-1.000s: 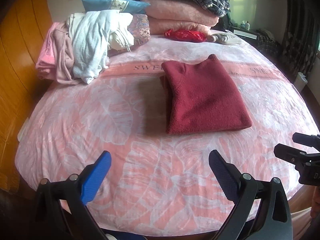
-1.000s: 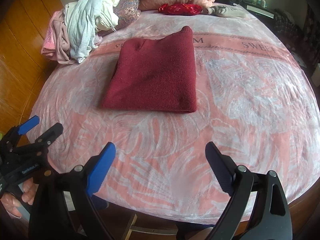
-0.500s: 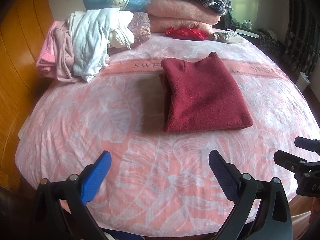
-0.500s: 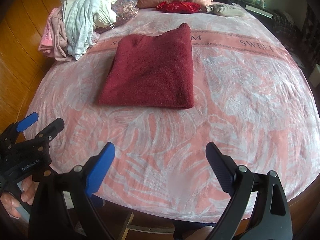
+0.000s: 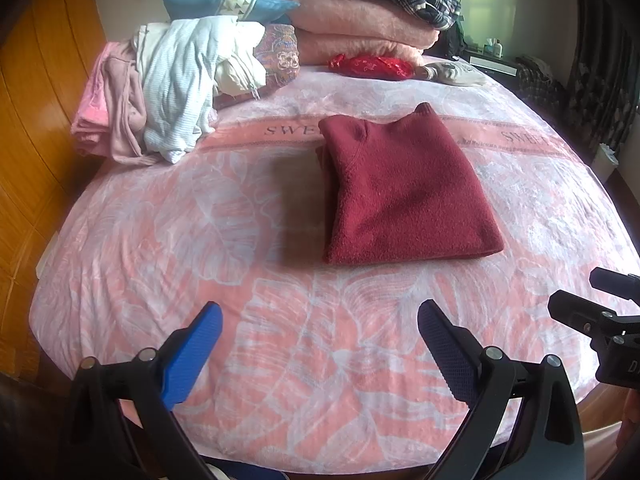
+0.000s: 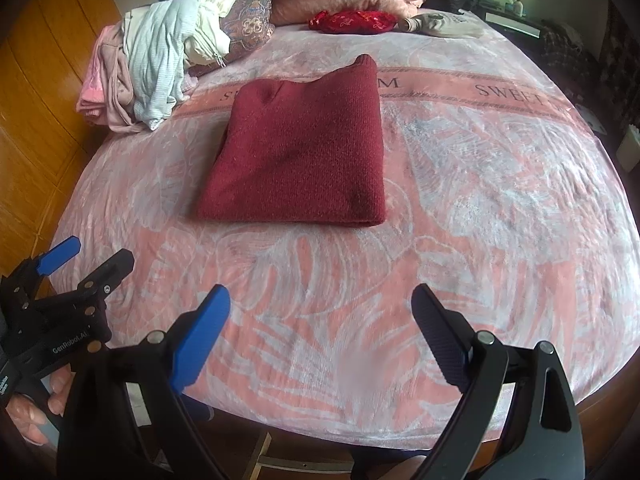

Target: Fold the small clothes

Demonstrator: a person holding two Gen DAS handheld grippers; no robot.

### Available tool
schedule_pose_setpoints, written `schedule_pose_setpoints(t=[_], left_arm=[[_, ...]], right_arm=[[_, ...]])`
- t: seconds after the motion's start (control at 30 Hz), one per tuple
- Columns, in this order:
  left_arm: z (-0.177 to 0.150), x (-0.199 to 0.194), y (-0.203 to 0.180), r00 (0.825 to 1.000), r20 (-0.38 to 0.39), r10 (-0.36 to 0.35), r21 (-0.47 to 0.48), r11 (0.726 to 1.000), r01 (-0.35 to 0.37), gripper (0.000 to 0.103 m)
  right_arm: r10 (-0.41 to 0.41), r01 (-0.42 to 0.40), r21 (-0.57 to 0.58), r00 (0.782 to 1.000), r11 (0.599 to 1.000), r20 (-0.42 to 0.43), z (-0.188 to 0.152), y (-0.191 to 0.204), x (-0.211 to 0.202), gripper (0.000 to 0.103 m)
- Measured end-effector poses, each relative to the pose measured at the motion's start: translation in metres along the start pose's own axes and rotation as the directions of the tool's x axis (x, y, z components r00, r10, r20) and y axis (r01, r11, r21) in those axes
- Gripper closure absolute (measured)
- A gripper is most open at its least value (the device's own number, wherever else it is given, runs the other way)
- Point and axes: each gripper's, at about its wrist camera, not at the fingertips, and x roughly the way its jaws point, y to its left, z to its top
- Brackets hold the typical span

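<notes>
- Folding of the dark red knitted sweater looks finished: it lies as a flat, squared packet on the pink leaf-patterned bedspread, its collar end toward the printed band and its folded edge toward the grippers.
- Judged from this, the step in hand is the pause between garments; nothing is gripped and neither tool touches cloth.
- The left gripper hangs over the near edge of the bed with its blue and black fingers spread wide apart and only bedspread showing between them.
- The right gripper is likewise spread wide and empty, hovering over the near part of the bedspread; the left one shows at the lower left of the right wrist view, held by a hand.
- The sweater sits well apart from both claws, ahead of them: up and a little right of centre for the left claw, up and slightly left of centre for the right.
- The next move probably calls either for shifting the folded sweater aside or for fetching another piece from the loose heap of pale striped, cream and pink clothes at the far left corner.
- Reaching that heap would mean travelling past the sweater without dragging it, then closing on a single layer, since the pieces are tangled and draped over one another.
- The stack of folded pink blankets at the head of the bed seems no part of the job.
</notes>
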Motion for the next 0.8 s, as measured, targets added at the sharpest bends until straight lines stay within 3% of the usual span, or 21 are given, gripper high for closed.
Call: schedule_pose_setpoints(t=[0.8], left_arm=[[0.0005, 0.0022, 0.0008, 1.0, -0.001, 0.002, 0.005, 1.0, -0.002, 0.005]], right_arm=[[-0.003, 0.003, -0.022, 1.0, 1.0, -0.007, -0.001, 0.0049, 0.0012, 0.011]])
